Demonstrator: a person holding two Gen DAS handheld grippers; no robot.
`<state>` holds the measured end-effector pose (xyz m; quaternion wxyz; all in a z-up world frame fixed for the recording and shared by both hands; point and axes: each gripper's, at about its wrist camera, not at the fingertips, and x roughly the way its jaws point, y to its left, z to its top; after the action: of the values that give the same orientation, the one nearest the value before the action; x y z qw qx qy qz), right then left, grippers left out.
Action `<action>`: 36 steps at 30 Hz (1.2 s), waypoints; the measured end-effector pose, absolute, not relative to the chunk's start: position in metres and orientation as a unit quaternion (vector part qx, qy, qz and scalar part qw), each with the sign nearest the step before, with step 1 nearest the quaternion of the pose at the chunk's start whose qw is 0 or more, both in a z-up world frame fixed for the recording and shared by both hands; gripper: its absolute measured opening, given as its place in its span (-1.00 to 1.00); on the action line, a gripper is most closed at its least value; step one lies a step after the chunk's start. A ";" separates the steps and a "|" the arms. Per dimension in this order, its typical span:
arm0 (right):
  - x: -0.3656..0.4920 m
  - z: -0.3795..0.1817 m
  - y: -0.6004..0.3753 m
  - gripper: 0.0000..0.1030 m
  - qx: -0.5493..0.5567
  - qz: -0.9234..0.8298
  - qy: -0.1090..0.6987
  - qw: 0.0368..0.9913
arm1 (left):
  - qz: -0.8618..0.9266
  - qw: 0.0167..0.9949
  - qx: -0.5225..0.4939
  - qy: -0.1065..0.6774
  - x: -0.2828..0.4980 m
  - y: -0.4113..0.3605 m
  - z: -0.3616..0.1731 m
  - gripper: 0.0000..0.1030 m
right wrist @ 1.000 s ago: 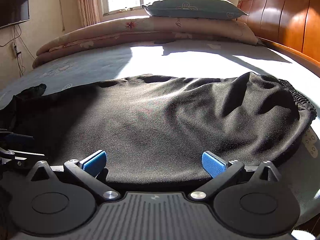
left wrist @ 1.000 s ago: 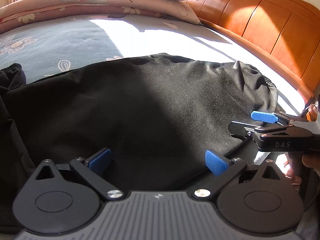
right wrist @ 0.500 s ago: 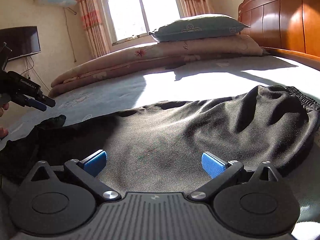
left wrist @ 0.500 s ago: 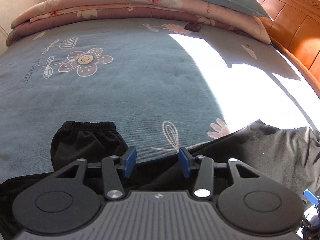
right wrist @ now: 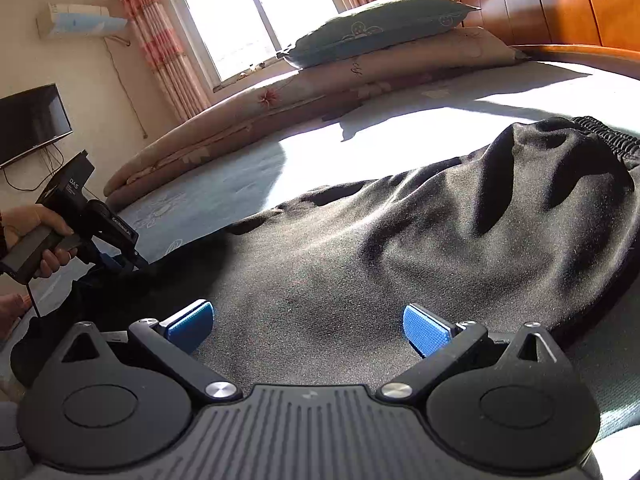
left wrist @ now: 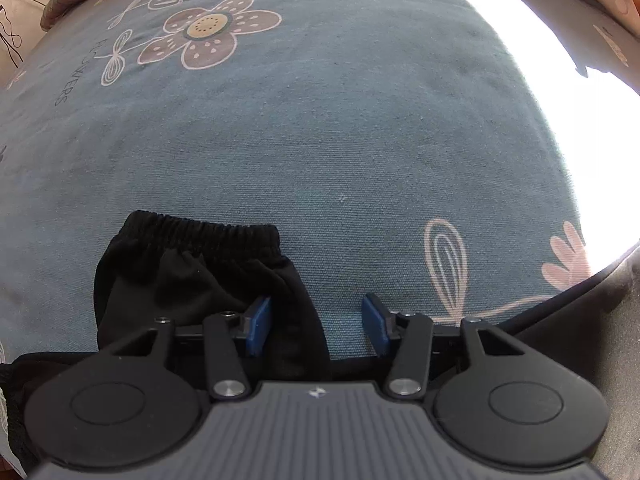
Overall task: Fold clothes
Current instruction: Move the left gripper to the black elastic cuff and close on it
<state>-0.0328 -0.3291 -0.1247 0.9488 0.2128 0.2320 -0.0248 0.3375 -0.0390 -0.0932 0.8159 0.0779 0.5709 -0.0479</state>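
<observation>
One pair of black trousers (right wrist: 420, 248) on one bed (left wrist: 320, 120). Two grippers, left (left wrist: 316, 326) and right (right wrist: 306, 328). One pillow (right wrist: 376, 28), one rolled quilt (right wrist: 320, 92), one television (right wrist: 32, 120), one air conditioner (right wrist: 76, 20).

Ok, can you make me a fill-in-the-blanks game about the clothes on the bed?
1. The trousers lying on the bed are ____ in colour.
2. The sheet has a big ____ printed on it.
3. On the folded quilt rests a blue ____.
4. The left tool has the trouser ____ between its pads.

Missing words: black; flower; pillow; cuff
</observation>
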 end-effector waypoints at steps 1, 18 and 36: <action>-0.033 -0.125 -0.329 0.99 0.212 -0.025 0.232 0.949 | -0.048 0.817 0.078 0.570 0.337 -0.037 -0.093 -0.19; -0.033 -0.125 -0.328 1.00 0.217 -0.027 0.227 0.949 | -0.053 0.852 0.054 0.517 0.297 0.019 -0.046 -0.93; -0.034 -0.127 -0.320 1.00 0.188 -0.049 0.225 0.955 | 0.010 0.880 -0.031 0.474 0.223 0.168 -0.004 -0.93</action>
<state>-0.0344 -0.3197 -0.1269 0.9546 0.1883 0.2253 -0.0494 0.2230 0.1679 -0.0038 0.8797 -0.0305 0.4744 0.0102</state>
